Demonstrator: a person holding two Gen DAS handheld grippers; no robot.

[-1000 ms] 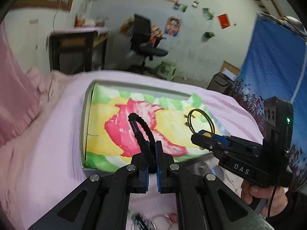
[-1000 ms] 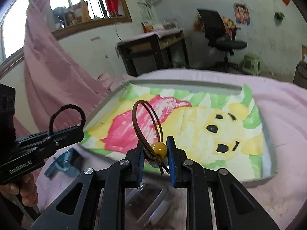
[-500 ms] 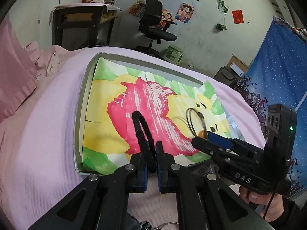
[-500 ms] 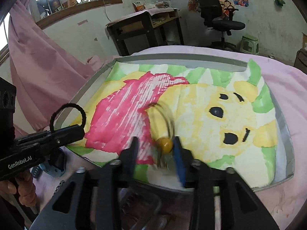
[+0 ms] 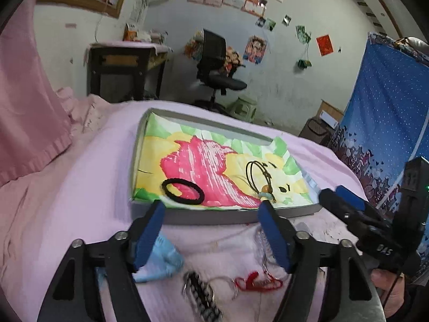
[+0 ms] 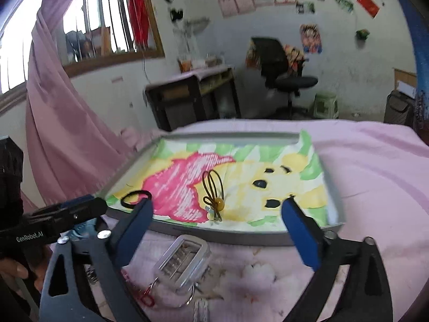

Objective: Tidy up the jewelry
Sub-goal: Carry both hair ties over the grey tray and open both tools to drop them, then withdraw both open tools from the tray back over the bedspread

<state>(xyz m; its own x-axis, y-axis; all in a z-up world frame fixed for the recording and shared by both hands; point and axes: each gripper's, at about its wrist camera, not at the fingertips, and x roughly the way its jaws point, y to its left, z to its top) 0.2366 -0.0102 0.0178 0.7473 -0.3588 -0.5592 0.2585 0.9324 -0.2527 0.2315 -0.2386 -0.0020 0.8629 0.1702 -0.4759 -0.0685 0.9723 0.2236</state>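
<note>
In the tray (image 5: 241, 218) ahead lie your black hair tie (image 5: 183, 191) and beaded cord (image 6: 213, 197); both tongs, left (image 5: 211, 230) and right (image 6: 217, 230), gape empty above a clear case (image 6: 183, 261) and red charm (image 5: 258, 284).

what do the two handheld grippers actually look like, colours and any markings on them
Both are matte black, with angular linkage arms, silver pivot bolts and flat blue pads on the two fingers. The left gripper body reads "GenRobot.AI" in white, as seen from the right wrist view. The right gripper body reads "DAS", shows a small green light and trails a thin black cable past the bare hand holding it.
</note>
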